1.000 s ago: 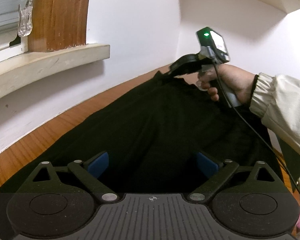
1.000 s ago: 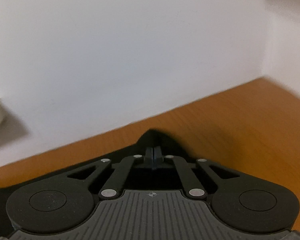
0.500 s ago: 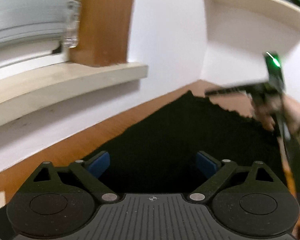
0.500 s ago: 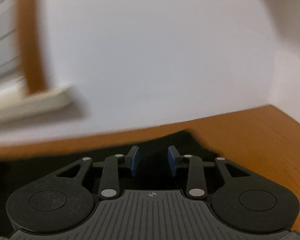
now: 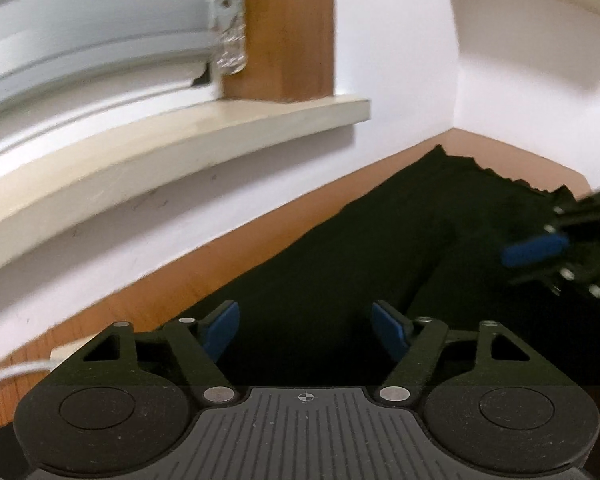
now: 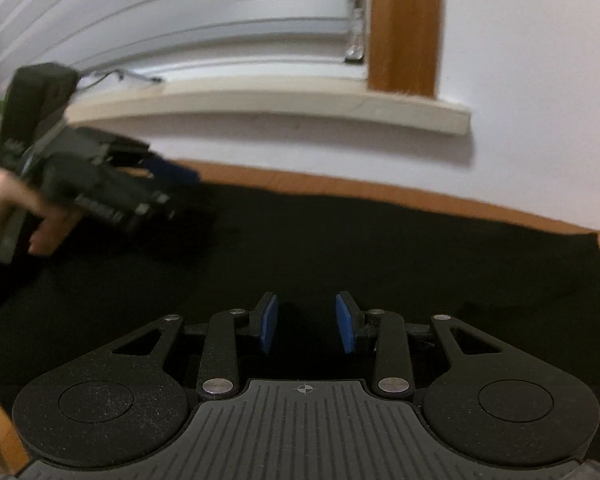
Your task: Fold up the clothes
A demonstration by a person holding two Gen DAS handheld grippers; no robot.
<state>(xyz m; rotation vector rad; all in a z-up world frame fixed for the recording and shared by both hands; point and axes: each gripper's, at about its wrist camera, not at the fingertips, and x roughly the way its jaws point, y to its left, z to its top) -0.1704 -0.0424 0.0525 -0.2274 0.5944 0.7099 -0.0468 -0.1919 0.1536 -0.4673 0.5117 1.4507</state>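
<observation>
Item: black garment (image 6: 380, 248), spread flat on the wooden table (image 5: 228, 256), its far edge close along the white wall (image 5: 400, 40) beneath the window sill (image 6: 260, 100).

Progress: by your judgement, early; no finished fold showed, so most folding remained.

Tongs: your left gripper (image 5: 305, 332) was narrowing over the cloth, nothing pinched between its pads. Your right gripper (image 6: 308, 322) stood partly spread, empty, above the cloth.

Room: a narrow strip of bare table at the far edge, the corner at far right; wall and sill hemmed any far reach.
</observation>
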